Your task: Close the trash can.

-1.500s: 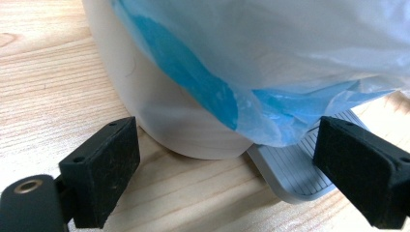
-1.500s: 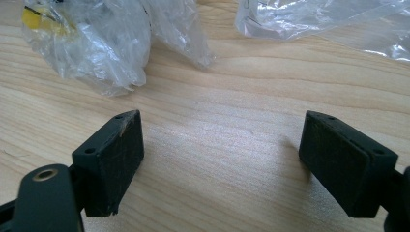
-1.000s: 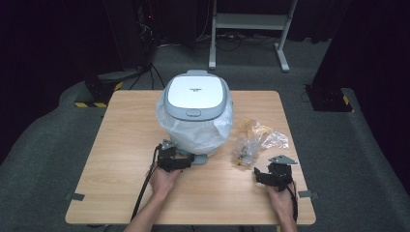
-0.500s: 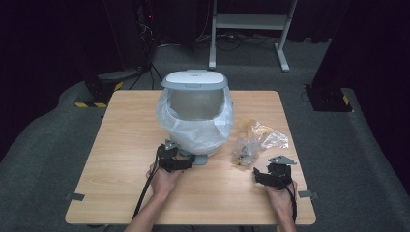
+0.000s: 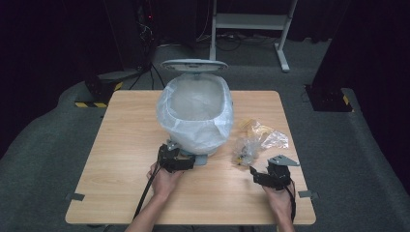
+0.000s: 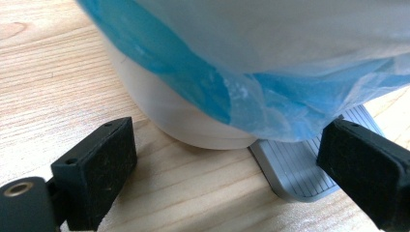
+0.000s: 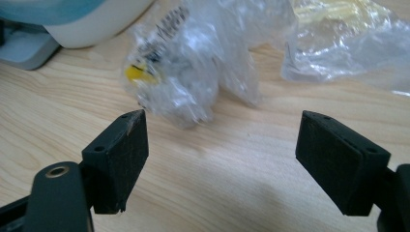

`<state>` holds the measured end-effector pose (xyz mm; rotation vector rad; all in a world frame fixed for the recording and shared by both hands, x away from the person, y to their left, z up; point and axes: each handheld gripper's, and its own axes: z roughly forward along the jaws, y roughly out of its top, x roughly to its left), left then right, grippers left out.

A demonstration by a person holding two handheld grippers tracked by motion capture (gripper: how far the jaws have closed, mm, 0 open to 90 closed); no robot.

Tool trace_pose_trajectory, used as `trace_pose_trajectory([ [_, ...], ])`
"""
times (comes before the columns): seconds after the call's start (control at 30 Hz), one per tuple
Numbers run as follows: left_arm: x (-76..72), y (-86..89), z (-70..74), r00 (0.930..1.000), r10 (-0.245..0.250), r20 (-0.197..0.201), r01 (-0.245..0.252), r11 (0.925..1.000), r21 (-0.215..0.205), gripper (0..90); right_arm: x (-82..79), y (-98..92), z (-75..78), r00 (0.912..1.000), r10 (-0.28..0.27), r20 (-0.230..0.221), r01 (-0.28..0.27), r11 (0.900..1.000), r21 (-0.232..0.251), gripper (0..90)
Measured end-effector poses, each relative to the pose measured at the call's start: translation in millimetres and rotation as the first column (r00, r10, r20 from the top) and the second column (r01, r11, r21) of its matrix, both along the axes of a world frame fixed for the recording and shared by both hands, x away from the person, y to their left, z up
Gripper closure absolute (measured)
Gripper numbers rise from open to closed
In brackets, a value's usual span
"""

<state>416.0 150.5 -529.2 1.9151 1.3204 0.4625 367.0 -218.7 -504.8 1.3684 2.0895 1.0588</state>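
A white pedal bin lined with a thin plastic bag stands mid-table, its lid raised upright at the back. My left gripper rests at the bin's front base, open, with the grey foot pedal between its jaws and the bag's blue-tinted edge hanging just above. My right gripper sits at the front right, open and holding nothing. Crumpled clear plastic wrappers lie just ahead of it; they appear as wrappers beside the bin.
The wooden table has bare surface at the left and along the front edge. A metal stand and cables occupy the dark floor behind. Tape tabs mark the front corners.
The bin's lid has swung from shut to fully upright, exposing the bag-lined inside. Both grippers have stayed in place.
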Motion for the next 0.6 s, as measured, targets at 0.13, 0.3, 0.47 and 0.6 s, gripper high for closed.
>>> trace_pose_trajectory([
  [0.13,0.2,0.0,-0.1,1.0,0.003,0.002,-0.003,1.0,0.003,6.4,2.6,4.2,5.6,0.9999,0.013,0.002,-0.013,1.0,0.002,19.1],
  [0.3,0.2,-0.1,-0.1,1.0,0.004,0.002,-0.004,1.0,0.003,6.2,10.9,11.7,11.1,0.9995,0.031,-0.002,-0.031,0.999,-0.009,18.1],
  [0.47,0.3,-0.2,-0.2,1.0,0.003,0.0,-0.003,1.0,0.002,6.2,16.1,16.0,13.2,0.9995,0.031,-0.002,-0.031,0.999,-0.012,17.8],
  [0.6,0.3,-0.1,-0.1,1.0,0.001,0.0,-0.001,1.0,0.004,6.2,23.4,20.0,16.8,0.9997,0.025,0.005,-0.025,0.999,-0.026,17.1],
])
